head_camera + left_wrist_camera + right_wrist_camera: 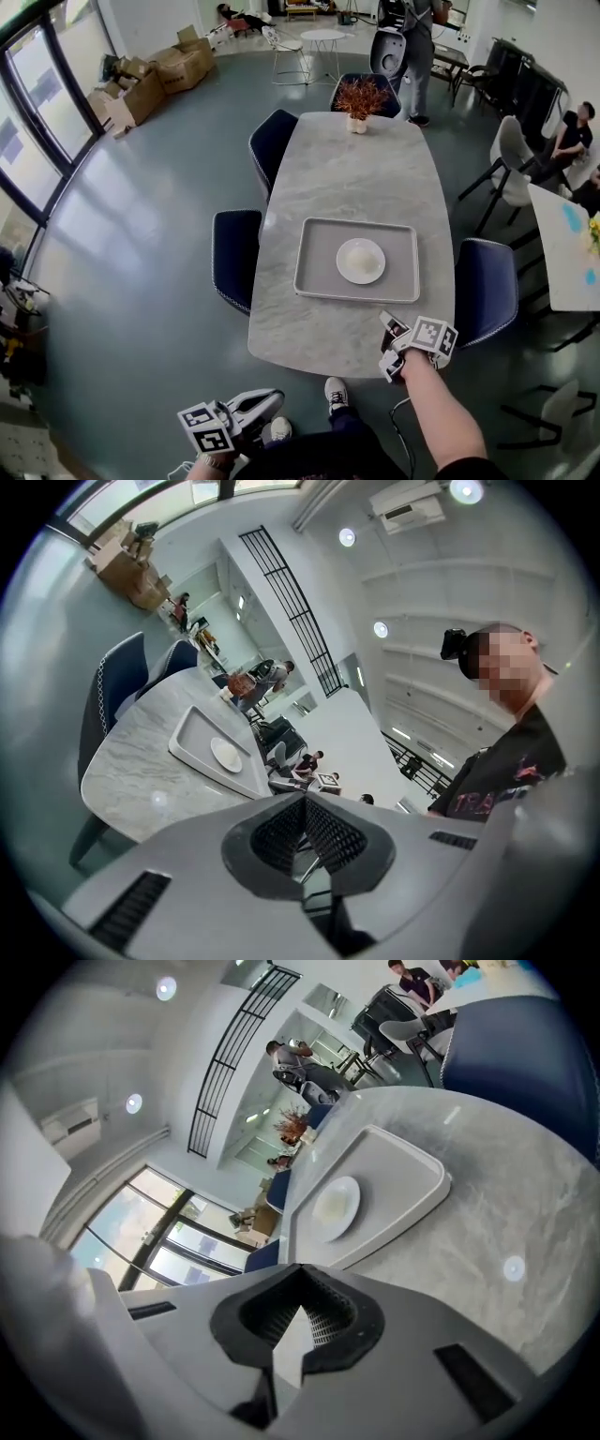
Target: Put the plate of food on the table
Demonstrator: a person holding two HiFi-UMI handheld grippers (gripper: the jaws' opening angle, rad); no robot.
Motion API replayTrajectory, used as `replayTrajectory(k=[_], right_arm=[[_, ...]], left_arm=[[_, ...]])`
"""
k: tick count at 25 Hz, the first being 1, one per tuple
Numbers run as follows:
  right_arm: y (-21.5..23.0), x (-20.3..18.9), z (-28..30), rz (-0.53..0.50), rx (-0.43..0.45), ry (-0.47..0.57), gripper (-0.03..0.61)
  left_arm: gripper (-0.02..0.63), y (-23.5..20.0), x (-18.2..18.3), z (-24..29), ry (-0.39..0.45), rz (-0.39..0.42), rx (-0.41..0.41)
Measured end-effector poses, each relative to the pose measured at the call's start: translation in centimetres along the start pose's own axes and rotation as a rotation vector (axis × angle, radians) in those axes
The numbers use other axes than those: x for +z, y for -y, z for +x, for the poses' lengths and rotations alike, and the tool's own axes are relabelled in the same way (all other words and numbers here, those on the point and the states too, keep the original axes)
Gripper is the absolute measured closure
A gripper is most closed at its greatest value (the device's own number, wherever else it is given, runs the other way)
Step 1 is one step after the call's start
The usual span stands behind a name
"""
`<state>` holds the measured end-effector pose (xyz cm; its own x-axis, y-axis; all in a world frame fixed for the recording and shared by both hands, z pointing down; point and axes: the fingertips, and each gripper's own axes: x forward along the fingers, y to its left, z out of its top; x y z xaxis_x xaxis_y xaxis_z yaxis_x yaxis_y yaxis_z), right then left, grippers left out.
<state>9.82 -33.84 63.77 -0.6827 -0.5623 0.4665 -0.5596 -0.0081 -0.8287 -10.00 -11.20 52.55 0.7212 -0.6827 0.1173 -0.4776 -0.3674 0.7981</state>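
Note:
A white plate (361, 261) with a pale mound of food lies in the middle of a grey tray (314, 281). The tray rests on the near half of the marble table (347, 169). My right gripper (387, 342) hovers over the table's near right corner, just short of the tray, shut and empty. In the right gripper view its jaws (300, 1271) meet, with the plate (336, 1206) ahead. My left gripper (272, 401) hangs low, off the table's near edge, shut on nothing. From the left gripper (305, 801), plate (226, 755) and tray (187, 728) lie well ahead.
Dark blue chairs stand at the table's left (234, 258) and right (486, 291) sides. A potted plant (358, 98) sits at the far end. People sit by a second white table (562, 244) on the right. Cardboard boxes (155, 75) lie at the far left.

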Motion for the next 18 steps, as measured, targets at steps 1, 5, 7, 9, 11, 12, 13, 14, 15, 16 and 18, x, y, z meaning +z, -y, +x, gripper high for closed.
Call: replayTrajectory(k=[1, 5, 7, 9, 11, 12, 13, 14, 15, 16, 18], right_arm=[[-0.9, -1.3, -0.8, 0.001, 0.029, 0.007, 0.568], [-4.1, -7.2, -4.0, -0.036, 0.082, 0.009, 0.568], [-5.4, -10.7, -5.6, -0.048, 0.100, 0.006, 0.568], [-6.5, -14.0, -7.4, -0.052, 0.122, 0.009, 0.568], [-7.7, -17.2, -9.1, -0.059, 0.147, 0.018, 0.568], [-8.2, -18.9, -9.9, -0.071, 0.157, 0.021, 0.568], [-8.7, -20.5, -10.6, -0.090, 0.165, 0.023, 0.568], [-9.2, -22.1, -11.4, -0.111, 0.170, 0.026, 0.568], [-9.6, -23.6, -12.0, -0.127, 0.169, 0.031, 0.568], [-9.9, -25.0, -12.7, -0.139, 0.167, 0.038, 0.568], [-10.3, -27.6, -13.7, -0.152, 0.166, 0.046, 0.568]], left_arm=[[0.609, 0.2, 0.0, -0.4, -0.015, 0.008, -0.017], [0.609, 0.8, -0.3, -2.3, -0.082, 0.037, -0.083], [0.609, 1.2, -0.8, -3.3, -0.109, 0.045, -0.112], [0.609, 1.7, -1.5, -4.2, -0.137, 0.058, -0.142], [0.609, 2.3, -2.4, -5.2, -0.170, 0.072, -0.170], [0.609, 2.5, -3.0, -5.7, -0.188, 0.075, -0.183], [0.609, 2.6, -3.6, -6.3, -0.205, 0.076, -0.195], [0.609, 2.7, -4.3, -7.0, -0.222, 0.075, -0.207], [0.609, 2.8, -4.9, -7.6, -0.237, 0.074, -0.219], [0.609, 2.9, -5.5, -8.2, -0.252, 0.072, -0.232], [0.609, 3.3, -6.7, -9.0, -0.280, 0.067, -0.255]])
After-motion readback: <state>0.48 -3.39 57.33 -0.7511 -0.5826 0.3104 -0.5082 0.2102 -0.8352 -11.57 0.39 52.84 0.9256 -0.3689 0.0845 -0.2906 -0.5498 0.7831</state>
